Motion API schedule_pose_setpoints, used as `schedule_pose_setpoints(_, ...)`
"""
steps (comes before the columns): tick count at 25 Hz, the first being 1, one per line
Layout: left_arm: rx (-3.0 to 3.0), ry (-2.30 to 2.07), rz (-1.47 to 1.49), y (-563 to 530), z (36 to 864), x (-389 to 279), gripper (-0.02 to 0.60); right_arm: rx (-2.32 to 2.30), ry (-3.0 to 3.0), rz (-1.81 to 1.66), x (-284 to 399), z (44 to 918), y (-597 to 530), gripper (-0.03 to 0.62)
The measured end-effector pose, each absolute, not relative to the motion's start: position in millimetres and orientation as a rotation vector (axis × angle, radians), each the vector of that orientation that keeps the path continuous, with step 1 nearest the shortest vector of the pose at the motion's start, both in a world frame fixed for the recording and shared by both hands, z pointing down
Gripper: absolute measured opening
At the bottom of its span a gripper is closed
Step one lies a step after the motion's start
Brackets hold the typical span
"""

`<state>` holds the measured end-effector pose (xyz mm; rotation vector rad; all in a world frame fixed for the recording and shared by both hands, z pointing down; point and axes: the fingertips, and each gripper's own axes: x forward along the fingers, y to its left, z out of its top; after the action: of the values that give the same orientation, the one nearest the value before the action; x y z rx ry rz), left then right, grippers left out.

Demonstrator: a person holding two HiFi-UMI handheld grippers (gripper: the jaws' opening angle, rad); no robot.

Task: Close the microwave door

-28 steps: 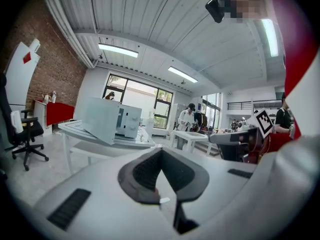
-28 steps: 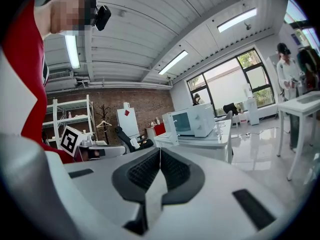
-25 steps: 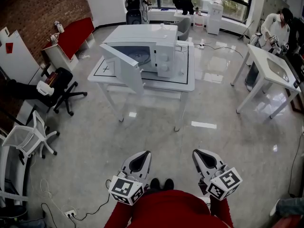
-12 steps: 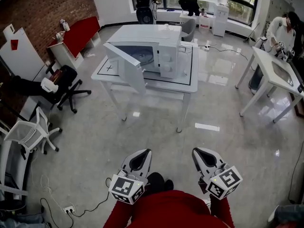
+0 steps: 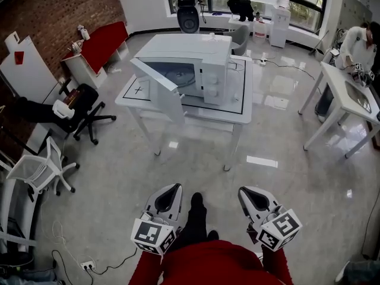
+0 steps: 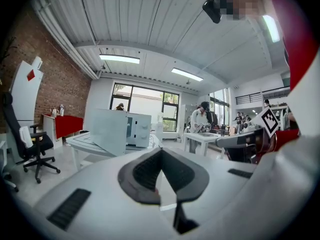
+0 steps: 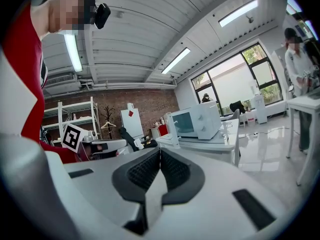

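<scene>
Head view: microwave [image 5: 199, 70] on table [image 5: 237, 113] across the room, door [image 5: 159, 91] wide open; left gripper [image 5: 174, 187] and right gripper [image 5: 243, 190] well apart from it (nothing begun). Left gripper view: jaws together, empty. Right gripper view: likewise. Approach and push outstanding.

Microwave [image 5: 199, 47] cavity partly hidden behind open door [image 5: 159, 92]; control labels too small.

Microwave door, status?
Left tongs shut, empty. Right tongs shut, empty. Microwave door open, well beyond reach. Nothing seen in the way.
</scene>
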<state>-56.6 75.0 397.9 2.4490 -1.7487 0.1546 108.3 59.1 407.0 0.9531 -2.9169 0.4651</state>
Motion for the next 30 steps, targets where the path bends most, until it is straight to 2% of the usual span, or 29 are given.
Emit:
schedule_pose_setpoints(20,2.419,-1.729,0.169,-95.6,405.3,-137.5,0.01,0.99,-2.863,0.517,35.2,406.5,-94.6,0.014)
schedule_pose_setpoints(25,2.435,-1.689,0.197,-120.6,416.3,-140.9,0.015,1.017,-2.854,0.518,28.3,411.0,-116.0,0.014)
schedule_pose_setpoints(28,2.466,-1.647,0.277,-134.7,424.2,-140.1,0.155,1.038,-2.841,0.522,25.5,413.2,-126.2,0.015)
schedule_pose_setpoints(30,2.488,-1.614,0.322,-142.0,427.0,-141.5,0.189,1.05,-2.829,0.533,23.4,414.3,-131.3,0.014)
